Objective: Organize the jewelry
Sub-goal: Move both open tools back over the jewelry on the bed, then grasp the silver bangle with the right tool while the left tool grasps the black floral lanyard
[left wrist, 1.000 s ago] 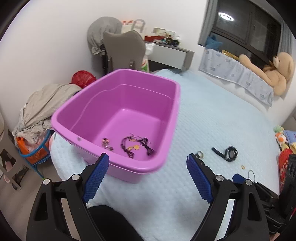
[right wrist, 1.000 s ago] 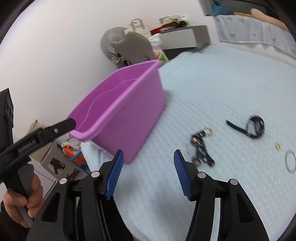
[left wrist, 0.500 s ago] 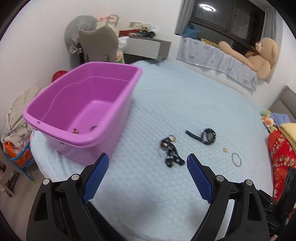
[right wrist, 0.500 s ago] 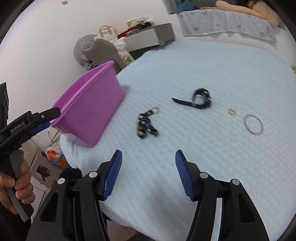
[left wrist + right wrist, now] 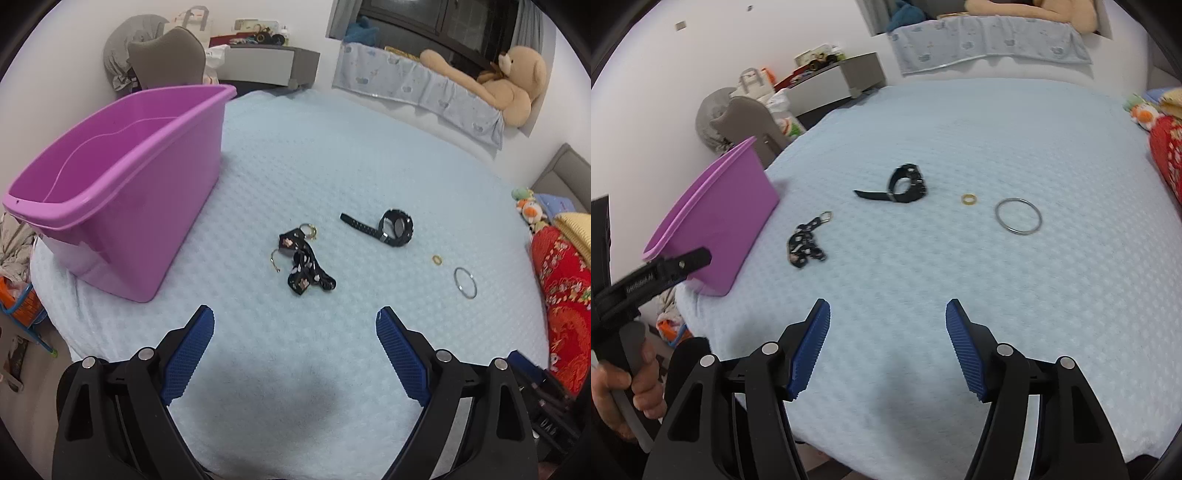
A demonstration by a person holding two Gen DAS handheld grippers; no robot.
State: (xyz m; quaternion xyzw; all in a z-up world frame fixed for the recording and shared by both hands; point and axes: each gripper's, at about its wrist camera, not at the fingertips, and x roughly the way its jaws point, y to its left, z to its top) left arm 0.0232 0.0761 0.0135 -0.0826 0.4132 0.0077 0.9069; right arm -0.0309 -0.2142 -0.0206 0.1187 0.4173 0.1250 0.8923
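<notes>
A purple plastic bin [image 5: 122, 192] stands on the left of a pale blue bedspread [image 5: 332, 155]; it also shows in the right wrist view [image 5: 716, 214]. On the bedspread lie a black strap with gold rings [image 5: 304, 266] [image 5: 807, 243], a black watch [image 5: 391, 229] [image 5: 905, 184], a small gold ring [image 5: 437, 259] [image 5: 969, 199] and a silver bangle [image 5: 465, 282] [image 5: 1018, 216]. My left gripper [image 5: 295, 325] is open and empty, near side of the strap. My right gripper [image 5: 888, 314] is open and empty, near side of the watch.
A teddy bear [image 5: 513, 81] lies on a ledge behind the bed. A red patterned blanket [image 5: 565, 295] is at the right edge. A grey chair [image 5: 166, 59] and a desk [image 5: 266, 62] stand beyond the bin. Laundry is on the floor at left.
Both grippers have swung right, away from the bin and toward the loose jewelry on the bedspread. The bin's inside has dropped out of sight. Both stay open.
</notes>
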